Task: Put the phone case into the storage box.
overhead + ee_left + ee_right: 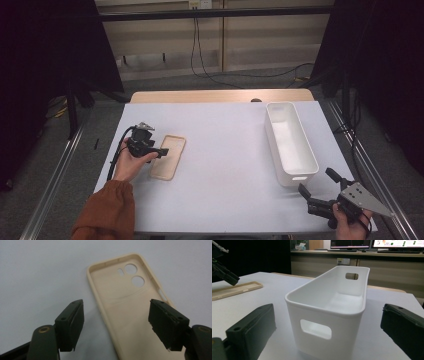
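The beige phone case (168, 156) lies flat, hollow side up, on the left part of the white counter (225, 165). The left gripper (116, 322) hovers just over its near end, jaws spread wide and empty. The right gripper (316, 182) sits near the counter's front right corner, jaws apart, facing the short end of the white bin (290, 141)
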The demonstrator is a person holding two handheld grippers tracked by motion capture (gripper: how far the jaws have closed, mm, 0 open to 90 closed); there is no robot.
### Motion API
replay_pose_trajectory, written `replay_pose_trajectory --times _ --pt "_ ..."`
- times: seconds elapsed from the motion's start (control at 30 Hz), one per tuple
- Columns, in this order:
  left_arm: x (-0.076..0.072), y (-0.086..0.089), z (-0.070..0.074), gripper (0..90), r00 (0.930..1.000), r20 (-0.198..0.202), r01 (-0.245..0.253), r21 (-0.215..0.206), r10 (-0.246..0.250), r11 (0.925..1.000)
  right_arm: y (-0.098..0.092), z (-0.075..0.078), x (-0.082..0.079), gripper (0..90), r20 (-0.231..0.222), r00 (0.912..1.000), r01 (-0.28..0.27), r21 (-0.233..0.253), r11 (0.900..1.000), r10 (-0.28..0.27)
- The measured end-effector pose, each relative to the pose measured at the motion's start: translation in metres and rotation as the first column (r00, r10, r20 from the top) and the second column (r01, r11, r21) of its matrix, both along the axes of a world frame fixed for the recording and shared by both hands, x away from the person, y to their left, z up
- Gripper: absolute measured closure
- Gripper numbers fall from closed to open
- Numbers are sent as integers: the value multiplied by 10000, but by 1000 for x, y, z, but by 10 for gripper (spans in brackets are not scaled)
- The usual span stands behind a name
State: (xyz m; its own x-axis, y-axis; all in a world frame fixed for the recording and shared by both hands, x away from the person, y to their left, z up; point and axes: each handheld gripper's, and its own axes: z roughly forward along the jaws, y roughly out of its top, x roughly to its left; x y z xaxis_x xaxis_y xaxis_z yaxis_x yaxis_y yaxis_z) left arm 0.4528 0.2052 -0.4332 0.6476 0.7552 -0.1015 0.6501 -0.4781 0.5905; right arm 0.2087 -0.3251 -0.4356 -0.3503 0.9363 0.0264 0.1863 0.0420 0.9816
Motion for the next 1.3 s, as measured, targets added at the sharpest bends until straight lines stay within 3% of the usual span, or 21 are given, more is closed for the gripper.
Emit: replay_pose_trajectory --times 0.4,0.7,1.3 --pt "7 -2 -7 441 9984 -555 -81 430 105 9990 0 0 0 0 -4 10000 -12 -2 10000 12" --pt "9 -3 -8 499 9985 -499 -188 617 219 9979 0 0 0 0 -10 10000 -20 3 10000 20" --pt "12 -6 -9 589 9973 -660 -305 434 334 9986 0 0 -1 0 -11 10000 -33 1 10000 33"
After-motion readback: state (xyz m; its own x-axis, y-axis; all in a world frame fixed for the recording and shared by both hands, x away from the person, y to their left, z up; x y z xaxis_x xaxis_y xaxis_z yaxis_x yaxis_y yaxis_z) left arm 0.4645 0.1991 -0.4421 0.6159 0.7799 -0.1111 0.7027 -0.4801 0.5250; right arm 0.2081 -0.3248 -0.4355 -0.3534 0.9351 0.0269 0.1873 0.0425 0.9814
